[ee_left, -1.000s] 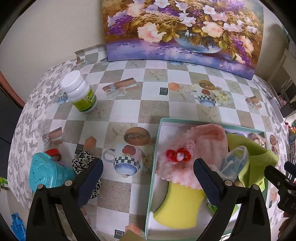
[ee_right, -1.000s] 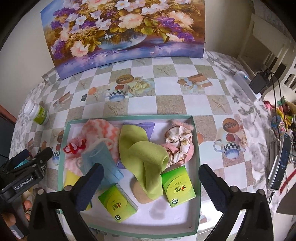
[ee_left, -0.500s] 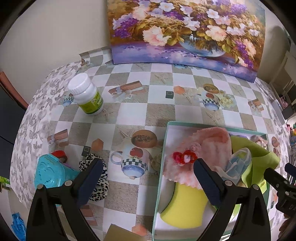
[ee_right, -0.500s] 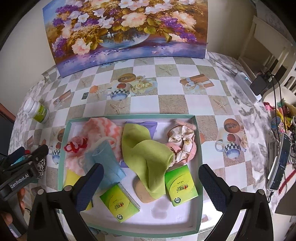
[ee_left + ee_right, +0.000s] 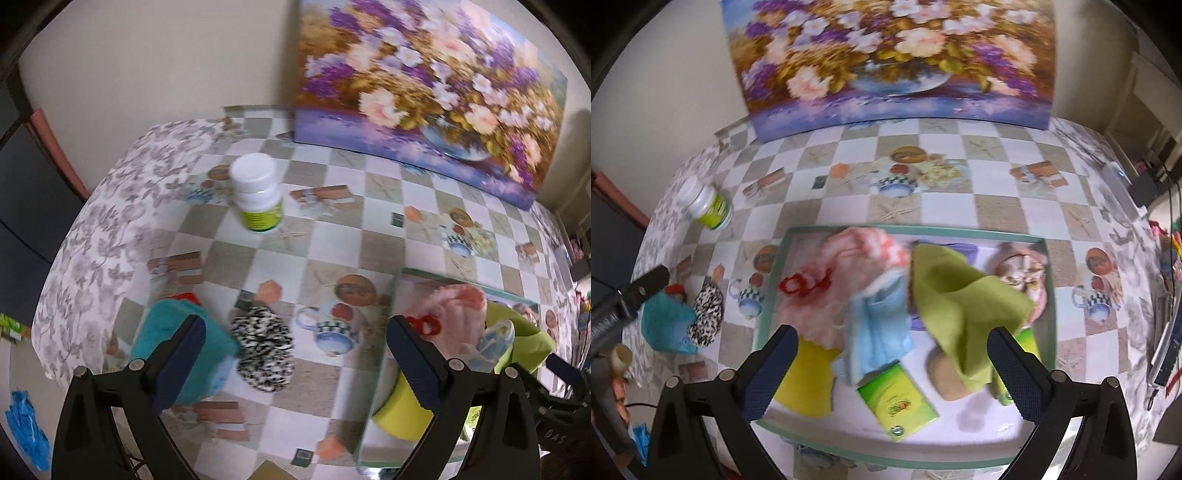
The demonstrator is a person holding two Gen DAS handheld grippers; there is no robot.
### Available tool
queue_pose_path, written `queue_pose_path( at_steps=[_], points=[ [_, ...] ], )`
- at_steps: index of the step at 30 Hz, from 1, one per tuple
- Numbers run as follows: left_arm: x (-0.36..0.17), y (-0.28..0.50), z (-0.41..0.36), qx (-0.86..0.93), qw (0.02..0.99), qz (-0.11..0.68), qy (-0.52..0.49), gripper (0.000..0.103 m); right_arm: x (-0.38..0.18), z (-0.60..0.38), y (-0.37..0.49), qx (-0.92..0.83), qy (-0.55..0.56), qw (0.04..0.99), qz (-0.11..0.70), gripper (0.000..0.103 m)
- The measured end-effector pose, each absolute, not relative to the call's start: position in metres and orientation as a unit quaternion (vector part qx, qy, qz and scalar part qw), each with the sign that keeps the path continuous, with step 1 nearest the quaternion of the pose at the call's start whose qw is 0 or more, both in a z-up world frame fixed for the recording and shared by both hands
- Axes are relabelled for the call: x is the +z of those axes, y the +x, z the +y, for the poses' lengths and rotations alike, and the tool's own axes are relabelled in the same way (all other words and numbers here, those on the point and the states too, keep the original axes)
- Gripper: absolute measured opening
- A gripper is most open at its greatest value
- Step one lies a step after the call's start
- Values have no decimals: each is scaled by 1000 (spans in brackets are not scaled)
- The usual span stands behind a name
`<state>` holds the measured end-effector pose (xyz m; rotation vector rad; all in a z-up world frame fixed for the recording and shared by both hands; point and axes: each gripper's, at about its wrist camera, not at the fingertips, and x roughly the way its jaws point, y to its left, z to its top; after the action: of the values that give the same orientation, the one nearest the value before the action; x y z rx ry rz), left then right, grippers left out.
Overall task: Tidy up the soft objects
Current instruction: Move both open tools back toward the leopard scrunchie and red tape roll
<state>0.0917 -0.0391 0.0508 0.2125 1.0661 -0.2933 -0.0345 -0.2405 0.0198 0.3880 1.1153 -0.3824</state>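
Note:
A black-and-white spotted scrunchie [image 5: 264, 350] lies on the tablecloth left of the tray, also in the right wrist view [image 5: 708, 314]. My left gripper [image 5: 295, 354] is open and hovers above it. A teal-rimmed white tray [image 5: 1049, 295] holds a pink knitted piece [image 5: 857, 266], a blue cloth [image 5: 879, 325], a green cloth [image 5: 960, 299], a yellow sponge [image 5: 809, 376], a pink scrunchie [image 5: 1023, 269] and two green tissue packs [image 5: 899, 402]. My right gripper [image 5: 892, 354] is open and empty above the tray's front.
A teal plastic case [image 5: 177, 354] sits just left of the spotted scrunchie. A white bottle with a green label [image 5: 258, 195] stands further back. A flower painting [image 5: 424, 92] leans on the wall. The table edge drops off at the left.
My left gripper has swung left, from over the tray's left edge to over the spotted scrunchie. My right gripper has shifted left and slightly closer to the tray. Both stay open.

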Motion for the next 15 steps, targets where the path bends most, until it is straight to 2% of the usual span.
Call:
queue_pose_path(
  at_steps=[8,15],
  points=[
    [56,106,4,-110,852,503,98,98,16,-215,-19,-165,173,814,530,103],
    [56,123,47,-80,854,510,58,98,18,-183,-3,-136,153,827,524,103]
  ],
)
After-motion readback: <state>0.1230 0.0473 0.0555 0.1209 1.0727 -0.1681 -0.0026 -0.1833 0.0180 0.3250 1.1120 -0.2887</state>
